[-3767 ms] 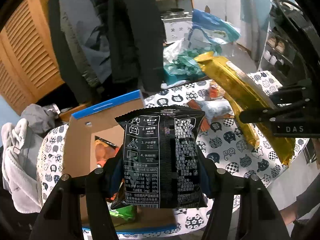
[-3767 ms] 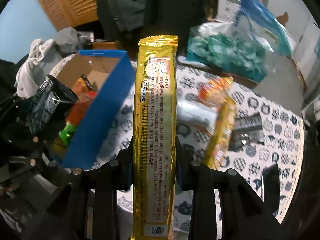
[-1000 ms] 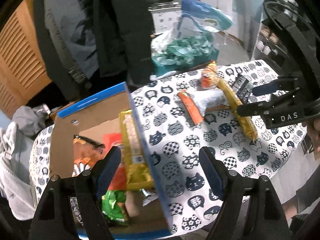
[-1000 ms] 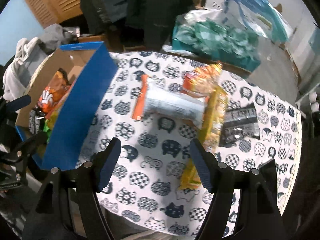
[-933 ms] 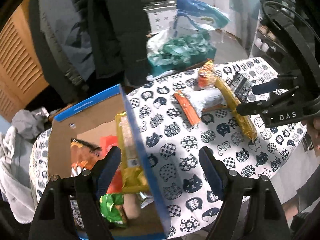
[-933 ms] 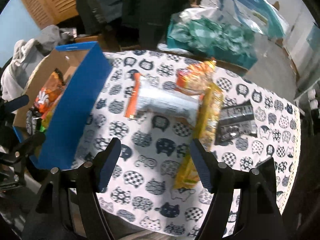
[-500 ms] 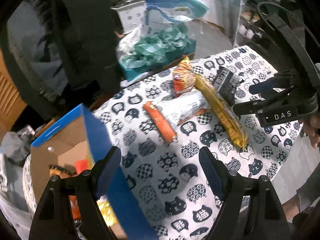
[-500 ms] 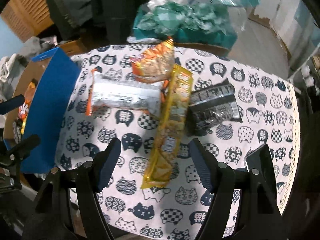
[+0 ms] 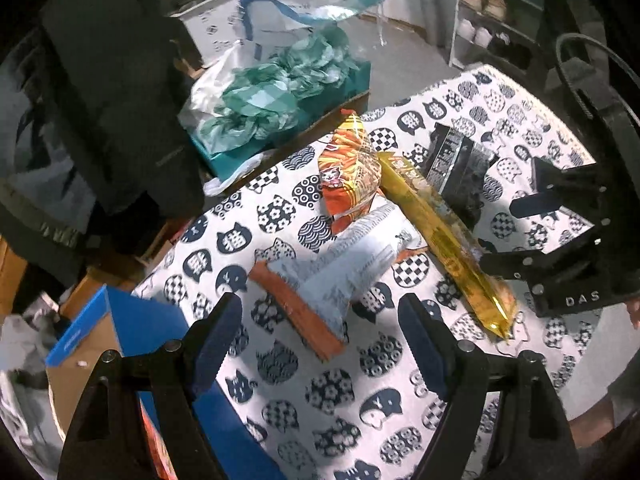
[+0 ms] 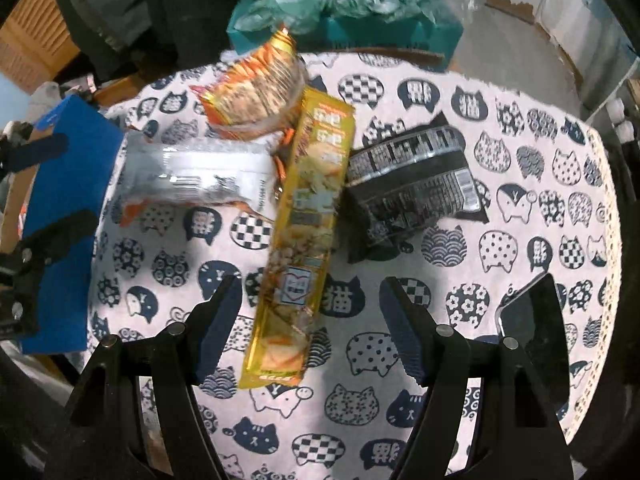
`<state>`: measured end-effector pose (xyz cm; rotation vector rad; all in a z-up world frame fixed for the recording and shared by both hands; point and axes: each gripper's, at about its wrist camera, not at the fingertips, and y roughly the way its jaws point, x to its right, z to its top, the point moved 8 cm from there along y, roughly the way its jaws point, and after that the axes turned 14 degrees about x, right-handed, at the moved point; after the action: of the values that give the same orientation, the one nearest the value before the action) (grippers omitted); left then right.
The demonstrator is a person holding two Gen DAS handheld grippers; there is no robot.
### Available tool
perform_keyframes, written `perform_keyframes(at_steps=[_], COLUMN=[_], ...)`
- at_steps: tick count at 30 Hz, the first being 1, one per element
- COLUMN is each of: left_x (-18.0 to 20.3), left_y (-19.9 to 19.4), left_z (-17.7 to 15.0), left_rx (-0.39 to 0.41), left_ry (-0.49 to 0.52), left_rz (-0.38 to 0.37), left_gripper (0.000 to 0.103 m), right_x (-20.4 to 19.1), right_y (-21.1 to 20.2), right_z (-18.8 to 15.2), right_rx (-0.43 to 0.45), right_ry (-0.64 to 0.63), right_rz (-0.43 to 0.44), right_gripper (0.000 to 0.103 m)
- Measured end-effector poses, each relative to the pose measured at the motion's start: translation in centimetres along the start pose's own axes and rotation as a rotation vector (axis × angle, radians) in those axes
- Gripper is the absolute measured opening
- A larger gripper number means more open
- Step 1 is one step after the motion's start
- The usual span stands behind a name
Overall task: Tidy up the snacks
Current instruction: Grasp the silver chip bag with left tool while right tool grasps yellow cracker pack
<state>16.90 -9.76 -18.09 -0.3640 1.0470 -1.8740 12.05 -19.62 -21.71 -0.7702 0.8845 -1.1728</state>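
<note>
Cat-print tablecloth: 4 snack packs, 1 blue box.

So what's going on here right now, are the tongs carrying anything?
No, both are open and empty. The left tongs hang over the silver packet with the orange edge, and the right tongs are above the long yellow packet. Four snacks lie on the cat-print tablecloth: those two, an orange bag and a black packet. The blue box sits at the table's left edge.
</note>
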Motion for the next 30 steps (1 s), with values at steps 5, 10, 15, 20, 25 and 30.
perform_keyframes(at_steps=[5,10,15,20,25,30], left_x=[0.1,0.4,1.3,2.5,3.3,4.0], left_y=[2.1,3.8,5.1,5.8,6.6,6.1], left_z=[0.3,0.6,0.0,-1.5,-3.3,-4.3], left_rx=[-0.018,-0.016,-0.039,-0.091,-0.155,-0.170], left_ry=[-0.024,-0.033,-0.026,-0.040,-0.025,-0.067], left_rz=[-0.045,-0.083,-0.118,-0.177,-0.166,-0.180], left_gripper=[0.082,0.082,0.085,0.085,0.056,0.045], right_x=[0.2,0.0,-0.5,-1.3,-0.4,0.4], right_y=[1.5,3.1,4.4,5.2,4.9,4.0], right_z=[-0.1,-0.4,-1.0,-1.5,-2.1,-3.1], right_rx=[-0.007,-0.029,-0.048,-0.068,-0.081,-0.095], right_ry=[0.004,0.001,-0.011,-0.047,-0.048,-0.059], right_rz=[0.004,0.001,0.005,0.026,-0.001,-0.027], right_gripper=[0.072,0.072,0.072,0.044,0.034,0.032])
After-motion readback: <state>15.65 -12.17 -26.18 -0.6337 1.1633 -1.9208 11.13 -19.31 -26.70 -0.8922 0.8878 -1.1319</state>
